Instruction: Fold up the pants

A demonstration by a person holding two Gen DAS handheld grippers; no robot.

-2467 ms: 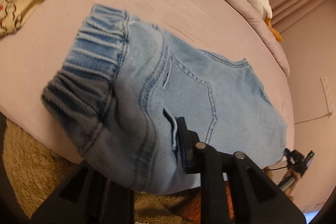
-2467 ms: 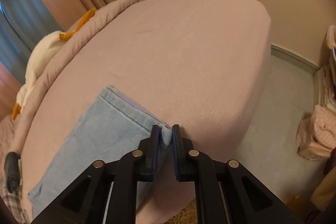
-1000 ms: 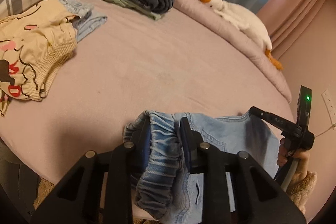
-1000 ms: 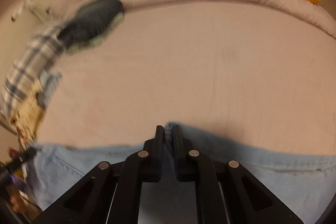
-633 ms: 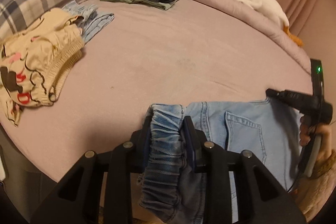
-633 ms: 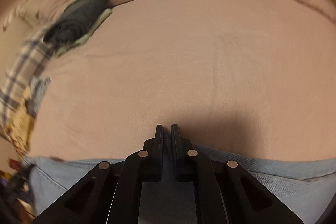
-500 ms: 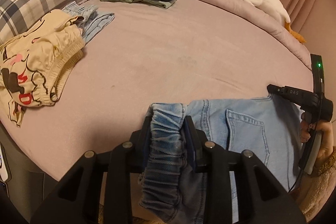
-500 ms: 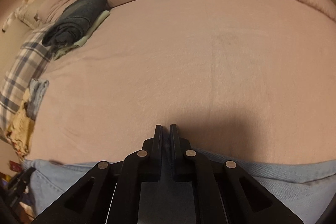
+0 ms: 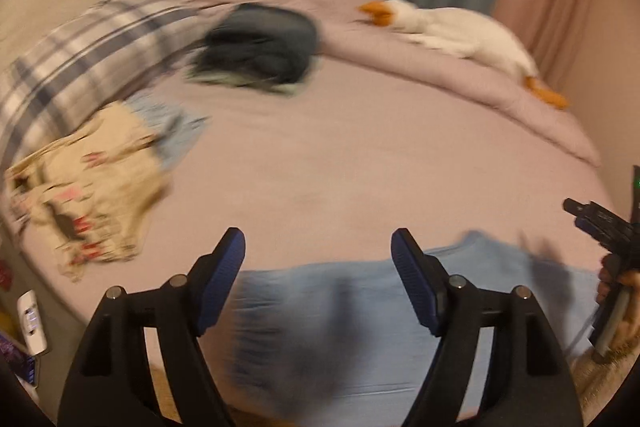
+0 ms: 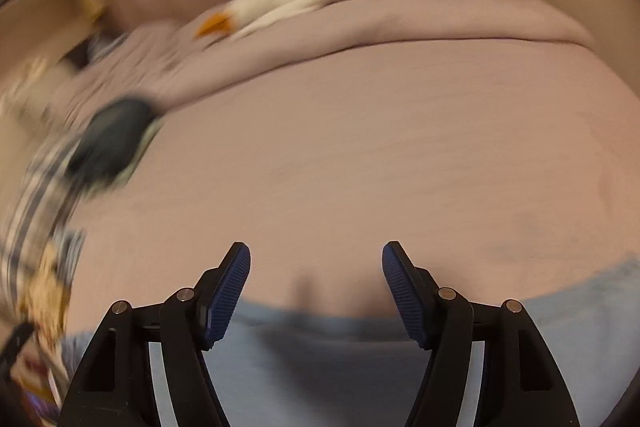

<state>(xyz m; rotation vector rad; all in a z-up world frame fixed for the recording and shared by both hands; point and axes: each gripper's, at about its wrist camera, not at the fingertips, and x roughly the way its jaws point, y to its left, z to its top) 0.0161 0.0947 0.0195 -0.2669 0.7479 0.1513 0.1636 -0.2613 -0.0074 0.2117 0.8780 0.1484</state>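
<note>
Light blue denim pants (image 9: pixel 360 315) spread flat along the near edge of a pink bed (image 9: pixel 360 163) — blurred by motion. Left gripper (image 9: pixel 319 251) just above them, jaws just swung wide apart, blue pads clear of the cloth, nothing between. Right gripper (image 10: pixel 316 263) likewise freshly spread and empty, poised over the same near edge of the pants (image 10: pixel 328 359). Toward the far edge: a white stuffed goose (image 9: pixel 452 31) on the rolled quilt. At the left side: dark folded clothes (image 9: pixel 260 47), a plaid pillow (image 9: pixel 80 55) and cream printed shorts (image 9: pixel 88 187) — all well apart from the pants.
</note>
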